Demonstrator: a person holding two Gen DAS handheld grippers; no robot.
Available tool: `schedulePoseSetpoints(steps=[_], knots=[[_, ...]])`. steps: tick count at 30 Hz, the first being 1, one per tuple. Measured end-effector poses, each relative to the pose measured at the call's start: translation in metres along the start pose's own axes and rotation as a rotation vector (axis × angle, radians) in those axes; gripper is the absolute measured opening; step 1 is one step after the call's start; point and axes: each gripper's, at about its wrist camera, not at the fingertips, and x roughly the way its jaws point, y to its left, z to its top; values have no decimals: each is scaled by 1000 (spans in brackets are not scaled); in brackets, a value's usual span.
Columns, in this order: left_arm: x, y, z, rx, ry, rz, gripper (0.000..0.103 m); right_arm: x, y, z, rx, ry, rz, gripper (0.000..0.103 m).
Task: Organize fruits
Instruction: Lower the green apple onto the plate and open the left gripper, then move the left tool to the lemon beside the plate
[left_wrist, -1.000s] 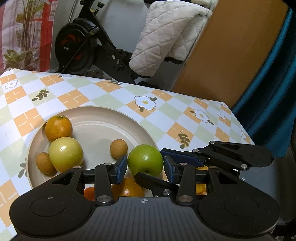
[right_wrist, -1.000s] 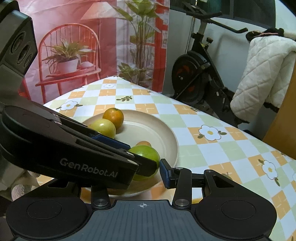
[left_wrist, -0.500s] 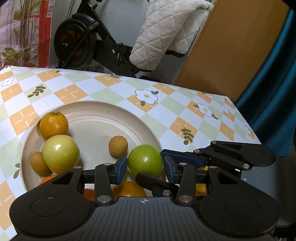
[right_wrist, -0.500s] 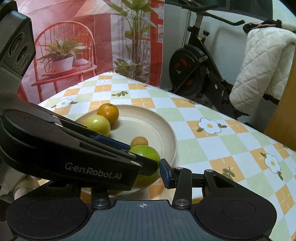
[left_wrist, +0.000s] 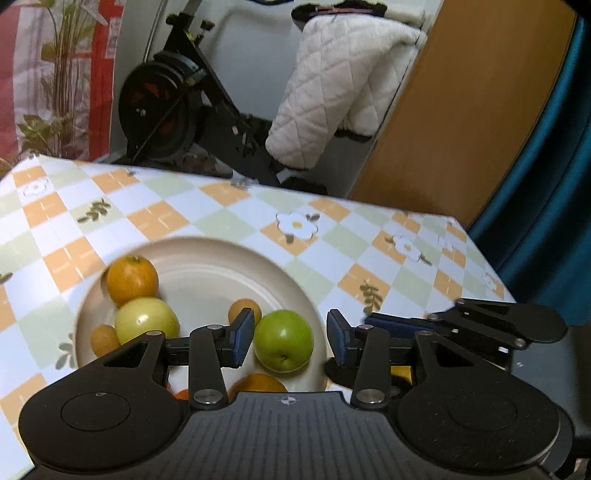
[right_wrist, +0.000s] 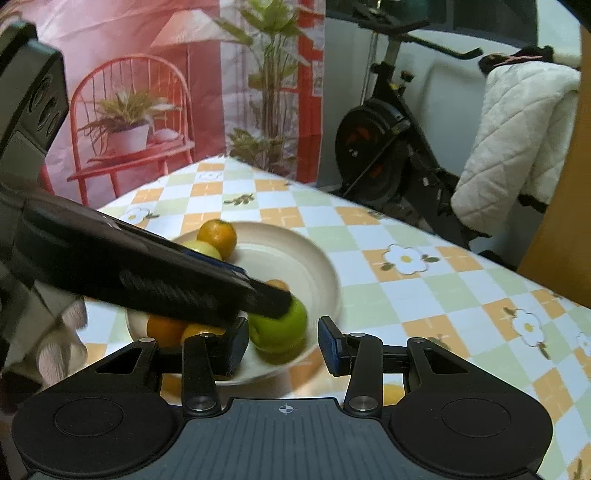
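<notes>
A round green apple (left_wrist: 283, 340) lies at the near right edge of a wide beige ceramic plate (left_wrist: 207, 258) on the checked, flower-printed tabletop (left_wrist: 332, 240), between the spread blue pads of the left hand-held gripper (left_wrist: 290, 341), which stand clear of it on both sides. The plate also carries an orange (left_wrist: 132, 280), a yellow-green apple (left_wrist: 146, 320) and small brown fruits (left_wrist: 243, 309). The right hand-held gripper (right_wrist: 282, 345) hovers just beside the plate's rim, jaws apart and empty.

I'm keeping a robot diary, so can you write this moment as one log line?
step: sorting fruit | left claw: open around green apple, not gripping | right claw: open, empty | plate: apple, oranges, small brown fruit
</notes>
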Motion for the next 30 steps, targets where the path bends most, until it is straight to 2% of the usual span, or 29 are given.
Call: schedulePoseSetpoints(steps=[6,14,19,25,30], knots=[[-12,-15,2,25,-30,-24,45,-35,-23,-8,5,-33,-52,39],[-11,-49,-7,78,-17,-113,45,-71,-50,-30,23,-42,-106,40],[1,-63,-16,87,23,-142,45,-71,-62,-46,43,-9,-122,40],[12,-62,-25,72,67,-149,45,-63,-66,-53,62,12,-87,44],[14,-55,-21,45,79,-154,45,-57,-65,-51,82,11,-56,54]])
